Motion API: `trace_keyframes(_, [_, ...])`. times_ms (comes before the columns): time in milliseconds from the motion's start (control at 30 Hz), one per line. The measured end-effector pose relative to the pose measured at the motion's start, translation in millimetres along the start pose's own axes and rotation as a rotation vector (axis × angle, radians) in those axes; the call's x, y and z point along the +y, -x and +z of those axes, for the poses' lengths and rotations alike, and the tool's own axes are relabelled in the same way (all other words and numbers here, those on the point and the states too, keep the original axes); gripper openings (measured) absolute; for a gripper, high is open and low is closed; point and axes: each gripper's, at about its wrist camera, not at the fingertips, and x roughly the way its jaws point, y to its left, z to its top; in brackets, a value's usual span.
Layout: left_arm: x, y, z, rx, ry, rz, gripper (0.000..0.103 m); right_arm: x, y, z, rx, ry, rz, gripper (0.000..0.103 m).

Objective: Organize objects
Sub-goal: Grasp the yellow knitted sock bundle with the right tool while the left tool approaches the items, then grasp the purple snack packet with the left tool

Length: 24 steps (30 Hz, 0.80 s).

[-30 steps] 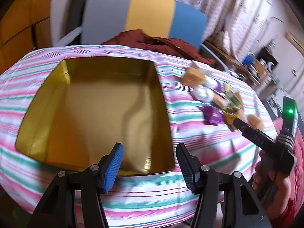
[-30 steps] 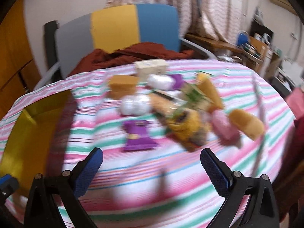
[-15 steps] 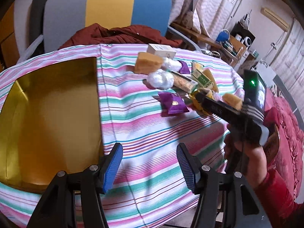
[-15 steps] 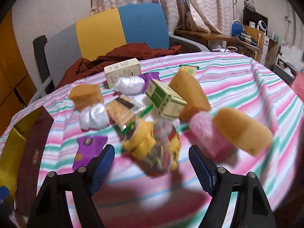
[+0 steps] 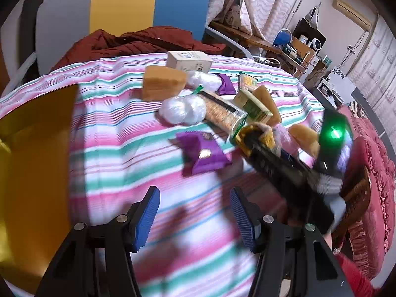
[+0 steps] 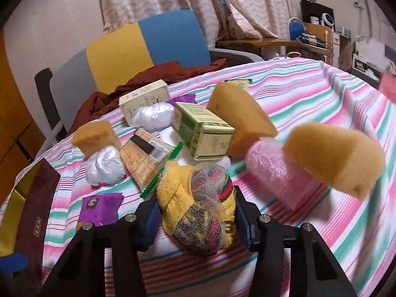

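A yellow cloth bundle with netted striped scourers lies on the striped tablecloth, in front of a heap of small items. My right gripper is closing, and both blue pads touch the bundle's sides. In the left wrist view the same bundle shows at the tip of the right gripper, held by a hand in a red sleeve. My left gripper hangs open over bare cloth with nothing between its pads. The gold box lies to its left.
The heap holds a green carton, yellow sponges, a pink roll, a cracker pack, white plastic wads, a white box and a purple sachet. A chair with a maroon garment stands behind the table.
My right gripper has come down onto the yellow bundle and its jaws have narrowed around it. The left gripper has swung right, from over the gold box to the cloth near the purple sachet.
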Motion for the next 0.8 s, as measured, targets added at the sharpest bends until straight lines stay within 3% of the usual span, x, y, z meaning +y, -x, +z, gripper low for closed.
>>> trace_keyframes(233, [-3, -39, 28, -0.001, 0.065, -0.023, 0.064, -8, 8, -7, -0.051, -0.047, -0.064, 0.049])
trace_keyframes(467, [-4, -75, 33, 0.005, 0.010, 0.055, 0.062, -12, 9, -10, -0.045, -0.053, -0.050, 0.050])
trace_keyframes(567, [-8, -75, 25, -0.048, -0.072, 0.115, 0.050, -12, 9, -11, -0.046, -0.054, -0.048, 0.050])
trace_keyframes(667, [-12, -73, 11, -0.099, -0.150, 0.139, 0.050, -12, 8, -11, -0.044, -0.051, -0.051, 0.050])
trace_keyframes(800, [-5, -67, -6, -0.171, -0.154, 0.122, 0.049, -11, 8, -12, -0.043, -0.046, -0.053, 0.050])
